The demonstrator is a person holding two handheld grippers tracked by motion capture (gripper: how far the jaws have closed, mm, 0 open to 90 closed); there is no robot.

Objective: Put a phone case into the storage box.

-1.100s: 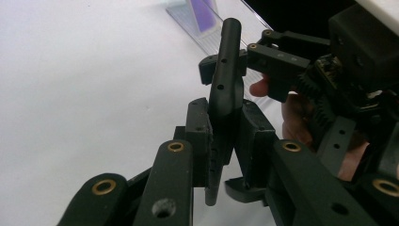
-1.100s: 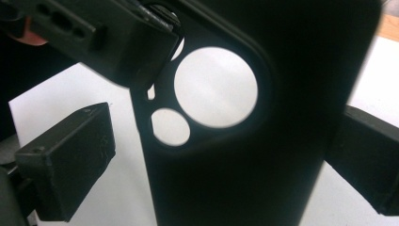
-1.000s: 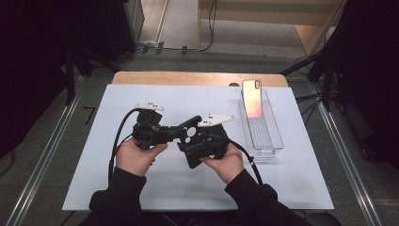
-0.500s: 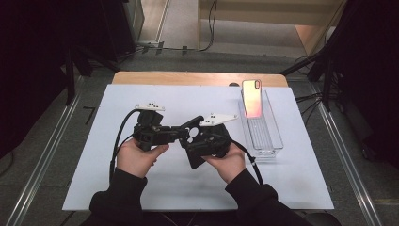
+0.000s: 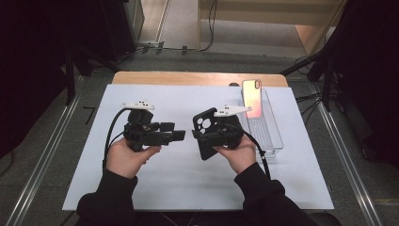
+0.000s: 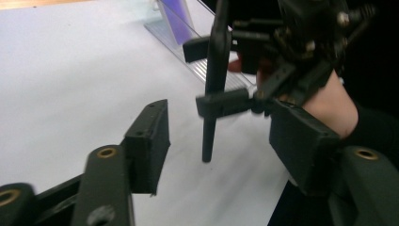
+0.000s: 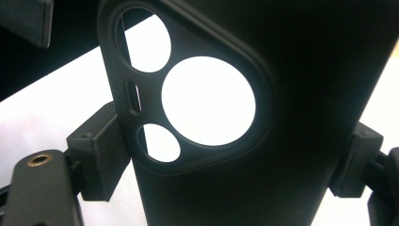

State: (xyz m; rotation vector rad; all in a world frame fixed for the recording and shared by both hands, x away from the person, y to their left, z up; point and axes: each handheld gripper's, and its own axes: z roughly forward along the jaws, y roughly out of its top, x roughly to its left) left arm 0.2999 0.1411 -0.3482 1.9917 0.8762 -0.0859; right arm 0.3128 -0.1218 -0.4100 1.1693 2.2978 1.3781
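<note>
Both tongs hang just above the white mat [image 5: 141, 188], facing each other with a gap between them. The right gripper [image 5: 203, 133] is clamped on a black phone case [image 5: 205, 133]; in the right gripper view its pads [image 7: 101, 150] press on the case's two long edges, with the camera cut-out just above the pad on that picture's left. The left gripper [image 5: 181, 136] has just been opening, and its jaws now stand apart with nothing between them. In the left gripper view the case [image 6: 214, 80] stands on edge a little way ahead of those jaws, held clear of the mat.

So the case sits in the right gripper alone, at the end that faces the left gripper. Beyond the right gripper, on its far side from the left one, a clear tray [image 5: 268, 129] lies on the mat with a phone [image 5: 251, 98] propped upright at its far end, its back shining pink and orange.

To my eye this is the tail of a hand-over: the left gripper has let go and the right one has the case to itself. I'd guess the case is meant for that phone. If so, the next move calls for the right hand to carry the case over to the tray without the grip slipping, and to turn it so the cut-out lines up with the phone's camera corner. The free left gripper will likely be needed to steady or lift the phone.
</note>
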